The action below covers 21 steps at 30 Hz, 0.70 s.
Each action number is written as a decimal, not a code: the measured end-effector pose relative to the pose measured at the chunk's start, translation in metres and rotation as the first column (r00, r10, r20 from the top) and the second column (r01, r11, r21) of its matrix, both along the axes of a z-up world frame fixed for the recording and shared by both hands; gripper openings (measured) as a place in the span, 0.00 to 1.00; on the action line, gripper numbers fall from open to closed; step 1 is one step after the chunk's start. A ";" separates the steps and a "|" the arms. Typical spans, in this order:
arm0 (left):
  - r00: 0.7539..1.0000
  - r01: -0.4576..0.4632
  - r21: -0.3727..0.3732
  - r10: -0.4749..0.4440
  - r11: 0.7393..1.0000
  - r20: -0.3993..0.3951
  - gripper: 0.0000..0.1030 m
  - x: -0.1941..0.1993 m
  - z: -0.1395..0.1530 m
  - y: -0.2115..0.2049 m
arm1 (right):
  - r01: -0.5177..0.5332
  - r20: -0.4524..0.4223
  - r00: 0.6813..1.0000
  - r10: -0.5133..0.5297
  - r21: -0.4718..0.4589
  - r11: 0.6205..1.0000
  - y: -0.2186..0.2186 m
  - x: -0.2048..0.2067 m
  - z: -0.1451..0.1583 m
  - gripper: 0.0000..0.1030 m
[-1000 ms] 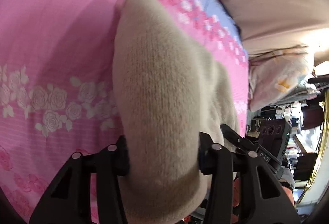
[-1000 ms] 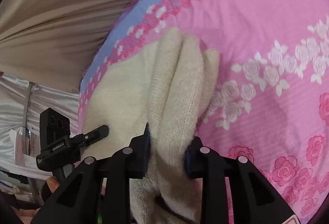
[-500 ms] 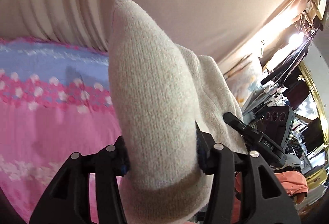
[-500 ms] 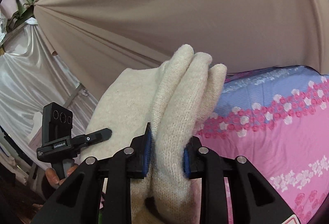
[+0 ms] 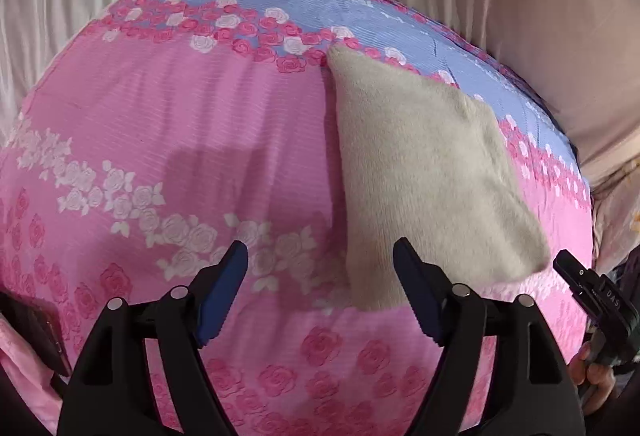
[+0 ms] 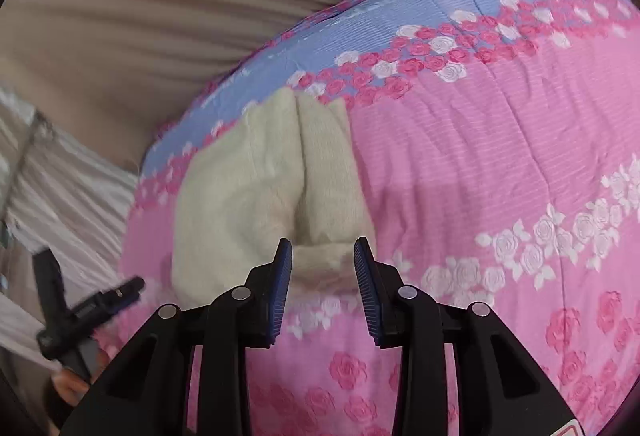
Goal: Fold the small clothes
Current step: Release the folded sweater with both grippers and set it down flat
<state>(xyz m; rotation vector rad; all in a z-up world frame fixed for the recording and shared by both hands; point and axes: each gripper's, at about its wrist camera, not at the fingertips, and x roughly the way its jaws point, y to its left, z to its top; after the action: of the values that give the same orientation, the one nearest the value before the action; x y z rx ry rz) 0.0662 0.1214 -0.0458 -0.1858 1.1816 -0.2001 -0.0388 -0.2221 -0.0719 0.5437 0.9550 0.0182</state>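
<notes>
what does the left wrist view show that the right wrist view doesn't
Only the left wrist view: a dark flat object at the bedspread's lower left edge, and the left gripper, jaws just opened, nothing between them. Only the right wrist view: the layered fold edges of the beige knit garment, and the right gripper, open. Both: the garment lying released on the pink rose bedspread, beige curtain behind.

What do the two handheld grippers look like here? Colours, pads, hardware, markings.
Both are the same build: the left gripper and the right gripper have matte black plastic fingers with triangular cut-outs, silver round pins at the joints, and ribbed blue pads on the inner faces. A red-and-white sticker corner shows on the right one. No cables are visible.
</notes>
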 end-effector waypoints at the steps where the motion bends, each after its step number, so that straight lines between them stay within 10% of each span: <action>1: 1.000 0.025 0.007 -0.026 1.000 0.010 0.73 -0.002 0.002 -0.002 | -0.030 0.001 1.000 0.030 -0.034 0.999 0.013 0.001 0.004 0.32; 7: 0.986 0.136 0.049 -0.140 0.989 0.087 0.87 -0.008 0.016 -0.046 | -0.166 -0.042 0.986 0.161 -0.227 0.960 0.049 0.047 0.015 0.32; 10: 0.985 0.169 0.002 -0.169 0.986 0.040 0.92 -0.009 0.003 -0.062 | -0.147 -0.079 0.988 0.133 -0.213 0.966 0.033 0.052 0.002 0.66; 14: 0.985 0.141 -0.079 -0.148 0.987 -0.087 0.91 -0.015 -0.040 -0.064 | -0.125 -0.153 0.982 0.109 -0.100 0.987 0.008 0.054 -0.029 0.73; 18: 0.970 0.087 -0.127 -0.113 0.988 -0.214 0.20 -0.002 -0.088 -0.057 | -0.103 -0.219 0.966 0.137 0.160 0.982 -0.003 0.063 -0.076 0.52; 21: 0.966 0.022 -0.202 -0.073 0.979 -0.250 0.16 0.011 -0.084 -0.037 | -0.110 -0.211 0.966 0.153 0.201 0.973 0.005 0.055 -0.066 0.34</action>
<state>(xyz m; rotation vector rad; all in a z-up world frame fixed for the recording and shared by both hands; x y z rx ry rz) 0.0775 0.0841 -0.1296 -0.3673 1.4244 -0.3446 0.0166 -0.2174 -0.1383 0.6649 1.2185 0.1710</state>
